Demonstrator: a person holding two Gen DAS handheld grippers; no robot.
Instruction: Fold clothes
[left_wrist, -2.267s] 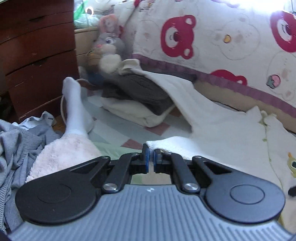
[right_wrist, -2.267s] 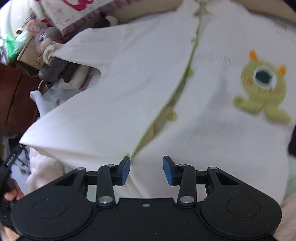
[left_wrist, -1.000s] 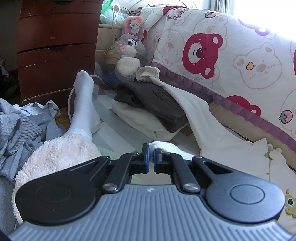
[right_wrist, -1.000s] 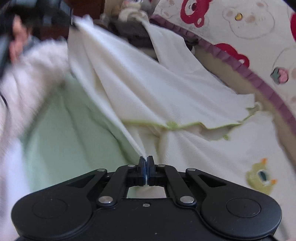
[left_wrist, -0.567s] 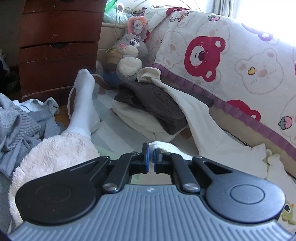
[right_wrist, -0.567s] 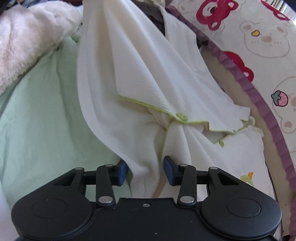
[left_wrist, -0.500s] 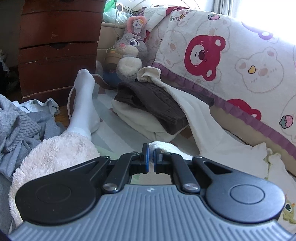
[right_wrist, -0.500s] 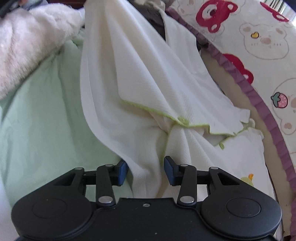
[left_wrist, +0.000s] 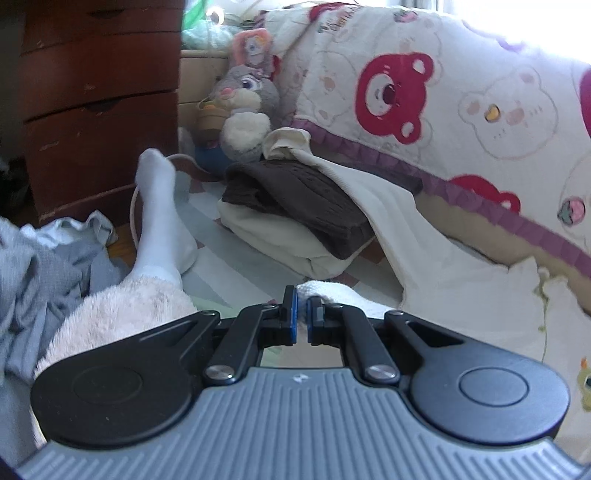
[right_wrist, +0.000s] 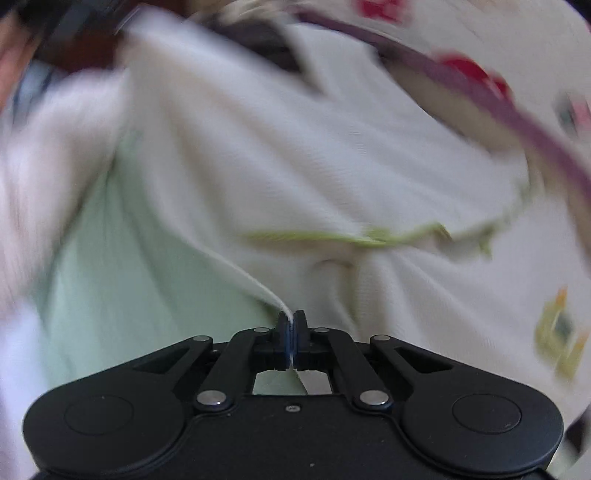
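A white waffle-knit garment (right_wrist: 295, 166) with green trim (right_wrist: 369, 236) and a small monster patch (right_wrist: 557, 332) lies spread over a pale green sheet (right_wrist: 129, 277). My right gripper (right_wrist: 291, 325) has its jaws closing tight on the garment's lower edge, a thin fold of cloth pinched between the pads. The right wrist view is blurred by motion. In the left wrist view the same garment (left_wrist: 461, 280) stretches away to the right. My left gripper (left_wrist: 301, 314) is shut on a bunched corner of it, which pokes up just behind the fingertips.
A folded pile, brown knit (left_wrist: 295, 199) on cream cloth (left_wrist: 277, 240), sits ahead beside a plush rabbit (left_wrist: 243, 107). A person's socked foot (left_wrist: 159, 214) and fluffy trouser leg (left_wrist: 122, 306) lie at left, near grey clothes (left_wrist: 33, 266). A wooden dresser (left_wrist: 92, 103) and bear-print quilt (left_wrist: 443, 92) border the area.
The right gripper stood open with the garment's fold between its jaws; now it is shut on the hem and has swung sideways. The left gripper has stayed put.
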